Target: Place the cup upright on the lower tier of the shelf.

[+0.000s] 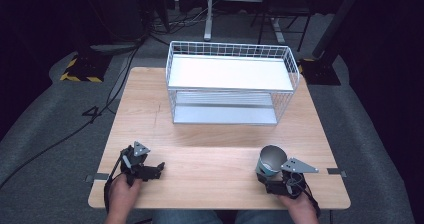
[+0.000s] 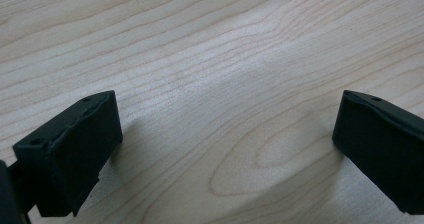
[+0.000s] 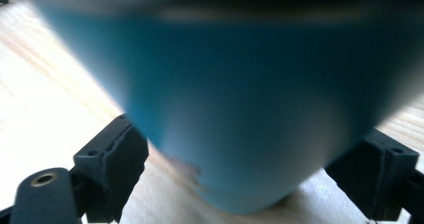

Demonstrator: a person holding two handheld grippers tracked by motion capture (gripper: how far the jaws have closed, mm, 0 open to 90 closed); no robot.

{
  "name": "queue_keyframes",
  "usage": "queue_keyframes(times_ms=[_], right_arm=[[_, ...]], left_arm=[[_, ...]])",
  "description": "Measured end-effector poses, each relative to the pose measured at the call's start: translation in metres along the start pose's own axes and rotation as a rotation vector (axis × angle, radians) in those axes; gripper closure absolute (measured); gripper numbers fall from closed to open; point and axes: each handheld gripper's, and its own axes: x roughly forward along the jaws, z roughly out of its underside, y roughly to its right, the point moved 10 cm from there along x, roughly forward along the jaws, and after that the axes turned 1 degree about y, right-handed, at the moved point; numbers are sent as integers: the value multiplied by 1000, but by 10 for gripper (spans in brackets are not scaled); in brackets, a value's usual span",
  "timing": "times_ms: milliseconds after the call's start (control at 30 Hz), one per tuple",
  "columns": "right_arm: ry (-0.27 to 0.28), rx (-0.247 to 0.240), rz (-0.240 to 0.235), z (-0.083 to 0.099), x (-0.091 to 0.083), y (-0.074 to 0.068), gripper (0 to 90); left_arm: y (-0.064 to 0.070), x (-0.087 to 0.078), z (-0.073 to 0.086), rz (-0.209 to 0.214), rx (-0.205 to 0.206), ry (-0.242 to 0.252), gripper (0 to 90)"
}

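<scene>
A blue cup (image 1: 270, 160) with a grey inside stands near the front right of the wooden table (image 1: 210, 149), its mouth facing up toward the high view. My right gripper (image 1: 268, 177) is shut on its lower part. In the right gripper view the cup (image 3: 240, 84) is very close and blurred, with one jaw pressed to each side of the right gripper (image 3: 247, 151). My left gripper (image 1: 158, 168) rests near the front left of the table, held by a hand. In its own view the left gripper (image 2: 227, 134) is open wide over bare wood, with nothing between the jaws.
A white wire rack (image 1: 230, 74) with an upper and a lower shelf stands at the back middle of the table, its open side facing me. Bare wood lies between the rack and both grippers. Cables and stand feet lie on the floor beyond.
</scene>
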Motion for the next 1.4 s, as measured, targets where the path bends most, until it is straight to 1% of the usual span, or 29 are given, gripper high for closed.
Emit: queue_keyframes(times_ms=[133,200,233,267,467,667,767,800,1033,1067,1100,1133,1233,1300,1367,1400], right_arm=[[1,-5,-2,-1,4,-2,163],[0,-8,0,-1,4,-1,195],[0,-8,0,-1,4,-1,195],[8,-9,-1,-1,3,0,230],[12,-11,6,0,2,1,235],[14,-27,14,0,1,2,238],[17,-34,8,-1,-1,1,238],[21,-37,5,-2,-3,-1,238],[33,-44,-3,-7,-8,-4,238],[43,-34,-10,-11,-9,-4,238],[43,-34,-10,-11,-9,-4,238],[47,-25,-20,-15,-9,-4,238],[49,-20,-22,-18,-8,-3,238],[61,-13,-25,-25,-7,-2,238],[65,-12,-24,-27,-6,-1,238],[73,-8,-25,-32,-6,-1,238]], left_arm=[[1,-1,1,-2,-8,2,0],[1,-1,1,-2,-7,3,0],[1,-1,1,-2,-7,3,0],[1,-1,1,-2,-7,3,0],[1,-1,1,0,-7,-1,0],[1,-1,1,-2,-7,3,0],[1,-1,1,-4,-5,2,0],[0,0,0,-3,0,3,0],[0,1,-1,0,1,3,0],[1,1,-1,2,0,0,0],[1,1,-1,2,0,0,0],[1,1,-1,1,-4,2,0],[1,1,-1,1,-3,1,0],[0,1,-1,1,1,0,0],[0,1,-1,1,0,1,0],[0,1,-1,2,0,1,0]])
